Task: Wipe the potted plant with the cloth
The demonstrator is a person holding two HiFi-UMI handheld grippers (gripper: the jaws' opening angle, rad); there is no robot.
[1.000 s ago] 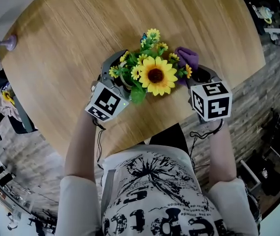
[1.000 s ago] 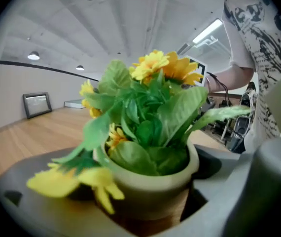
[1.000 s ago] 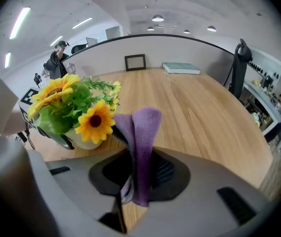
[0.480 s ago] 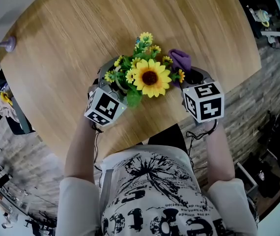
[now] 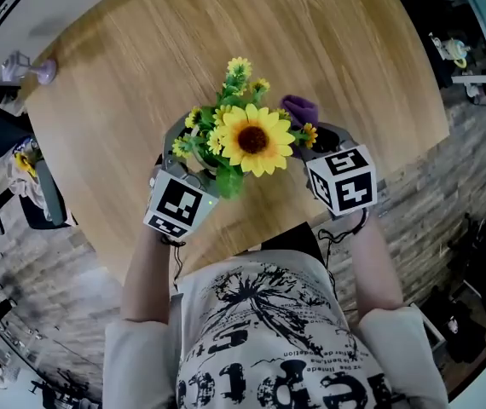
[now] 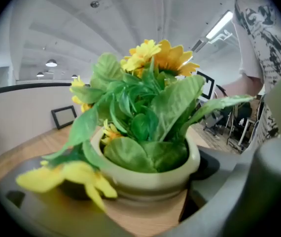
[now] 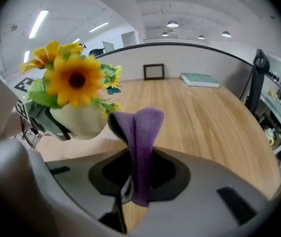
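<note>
Over the near edge of the round wooden counter, the left tool has its jaws set wide around the cream pot of the potted plant. They have just been closing and now press on the pot's sides. In the right gripper view the pot seems to hang clear of the wood, probably so it can be steadied and turned while it is cleaned. Beside it, the right tool pinches a folded purple cloth, whose free end stands up past the jaw tips as a wiping edge. Cloth and plant sit just beside each other without touching, so the wipe looks not yet begun.
</note>
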